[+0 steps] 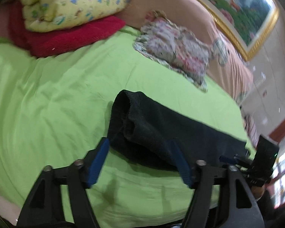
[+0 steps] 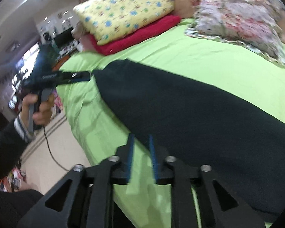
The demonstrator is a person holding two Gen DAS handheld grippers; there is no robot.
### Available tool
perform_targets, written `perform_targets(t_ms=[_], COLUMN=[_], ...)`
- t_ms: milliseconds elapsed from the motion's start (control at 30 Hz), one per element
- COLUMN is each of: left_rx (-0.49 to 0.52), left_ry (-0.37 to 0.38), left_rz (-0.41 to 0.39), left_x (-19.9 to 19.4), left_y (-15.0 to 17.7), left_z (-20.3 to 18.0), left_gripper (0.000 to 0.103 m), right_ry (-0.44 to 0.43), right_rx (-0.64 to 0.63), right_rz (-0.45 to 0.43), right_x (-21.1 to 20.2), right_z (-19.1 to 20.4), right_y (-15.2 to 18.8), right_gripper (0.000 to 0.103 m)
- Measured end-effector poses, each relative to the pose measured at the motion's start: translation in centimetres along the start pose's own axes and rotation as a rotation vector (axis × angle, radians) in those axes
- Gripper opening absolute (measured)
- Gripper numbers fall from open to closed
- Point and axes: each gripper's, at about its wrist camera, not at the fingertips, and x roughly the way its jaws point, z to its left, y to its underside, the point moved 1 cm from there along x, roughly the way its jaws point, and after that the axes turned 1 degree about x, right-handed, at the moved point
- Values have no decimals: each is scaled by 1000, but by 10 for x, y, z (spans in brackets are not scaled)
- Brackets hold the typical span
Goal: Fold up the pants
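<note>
Black pants (image 1: 161,131) lie flat on the green bed sheet (image 1: 56,95), leg hems toward my left gripper. My left gripper (image 1: 140,146) is open wide, its blue fingers (image 1: 99,159) on either side of the hem end, close above the sheet. In the right wrist view the pants (image 2: 190,114) stretch across the bed. My right gripper (image 2: 141,140) hovers at their near edge with its jaws a narrow gap apart and nothing between them. The left gripper (image 2: 81,77) shows there at the far hem, held in a hand.
A yellow patterned pillow (image 1: 72,3) rests on a red blanket (image 1: 66,36) at the head of the bed. A floral pillow (image 1: 172,49) leans on the pink headboard (image 1: 214,28). The bed edge (image 2: 75,114) drops to the floor on the left.
</note>
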Motion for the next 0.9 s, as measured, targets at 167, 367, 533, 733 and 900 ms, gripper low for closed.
perform_targets(t_ms=[167,367,533,733,900], left_rx=[-128,-211,-210,-231,-243], left_ry=[-5,-2,-42,-57,-56], left_rz=[6,35,74,97,100], left_x=[3,22,40,52,60], left_y=[10,12,14,14,13], left_z=[-3,-5,-8,1,8], left_gripper=[74,74,74,74,72], right_ry=[16,34,83,113,119], right_rx=[91,190,237,286,274], right_rz=[-59,-91,-116,-109,-38], right_x=[-14,-22,-30,-26,5], right_z=[-22,-50,-73,-106,-122], right_y=[-4,-11,-21,-46,-70], right_gripper=[42,42,42,42,42])
